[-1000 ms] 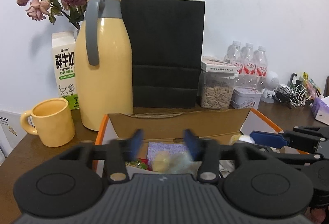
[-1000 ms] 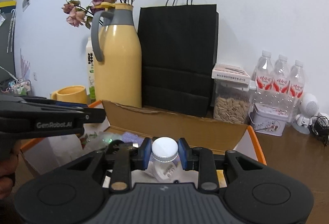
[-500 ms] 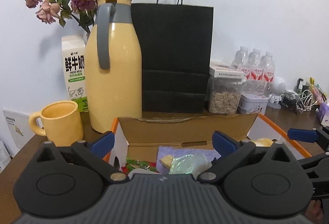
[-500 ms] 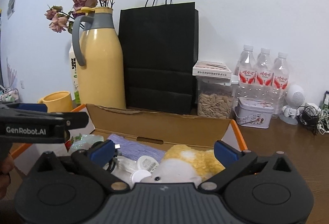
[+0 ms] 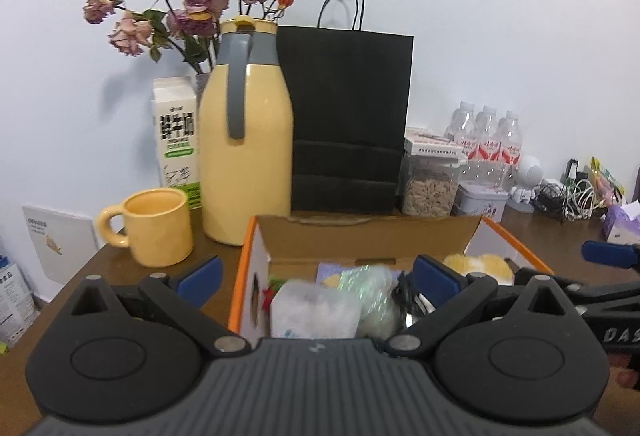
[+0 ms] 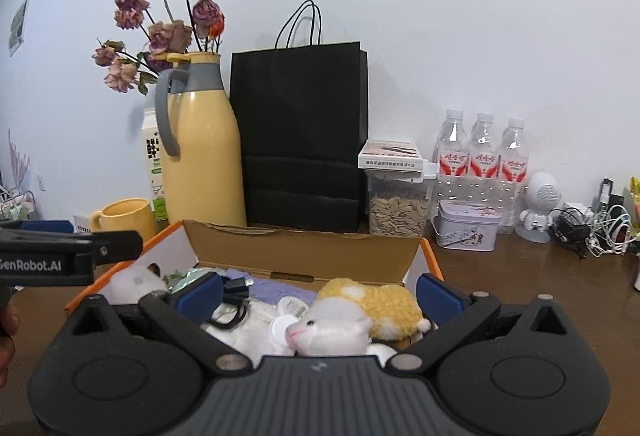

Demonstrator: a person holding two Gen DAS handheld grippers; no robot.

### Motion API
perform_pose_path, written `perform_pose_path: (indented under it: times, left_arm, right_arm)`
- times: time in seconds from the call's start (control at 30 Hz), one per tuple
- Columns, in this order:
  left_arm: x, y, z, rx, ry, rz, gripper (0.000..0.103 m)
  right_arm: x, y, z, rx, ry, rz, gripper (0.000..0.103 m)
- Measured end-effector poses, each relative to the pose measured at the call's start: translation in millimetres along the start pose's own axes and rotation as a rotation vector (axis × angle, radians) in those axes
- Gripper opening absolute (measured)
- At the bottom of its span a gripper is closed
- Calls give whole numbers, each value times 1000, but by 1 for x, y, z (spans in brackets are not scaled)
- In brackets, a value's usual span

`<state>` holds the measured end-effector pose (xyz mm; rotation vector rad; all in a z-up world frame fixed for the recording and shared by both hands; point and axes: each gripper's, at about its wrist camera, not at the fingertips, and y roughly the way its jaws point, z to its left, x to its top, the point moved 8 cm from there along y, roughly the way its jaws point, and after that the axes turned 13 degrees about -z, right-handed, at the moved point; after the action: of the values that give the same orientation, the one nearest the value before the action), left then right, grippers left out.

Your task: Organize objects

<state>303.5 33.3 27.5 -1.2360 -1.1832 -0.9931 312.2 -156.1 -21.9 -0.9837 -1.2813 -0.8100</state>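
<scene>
A brown wooden table carries everything, and the cardboard box with orange edges serves as the landmark. Behind the box, against the white wall, stands a black paper bag with its handles up. Just left of the bag, also behind the box, is a tall yellow jug with a grey handle; dried roses rise behind the jug, and a milk carton stands at its left. A yellow mug sits off the box's far left corner. Behind the box's right end is a clear jar of seeds with a small flat box on its lid, then a small tin, three water bottles, a little white robot figure and a tangle of cables.

Inside the box lie the things being sorted: a white and yellow plush toy at the right, a small white-capped bottle touching it, a purple cloth at the back, a black cable in the middle, and a crinkly clear packet with a greenish wrapper at the left.

The left gripper hovers over the box's left part with its blue-padded jaws spread wide and nothing between them. The right gripper hovers over the right part, above the plush toy, likewise spread wide and holding nothing.
</scene>
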Motion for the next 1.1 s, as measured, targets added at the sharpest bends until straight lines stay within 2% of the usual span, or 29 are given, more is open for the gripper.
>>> perform_pose_path:
  times: [0.47, 0.77, 1.1]
  left_arm:
    - [-34, -74, 4, 13, 34, 91, 103]
    - [-57, -101, 4, 14, 27, 141, 103]
    - [-59, -114, 3, 10, 23, 141, 103]
  right_arm:
    - [-14, -79, 7, -13, 27, 29, 103]
    - [-36, -104, 7, -22, 42, 83, 103]
    - [-44, -117, 11, -19, 38, 100, 103]
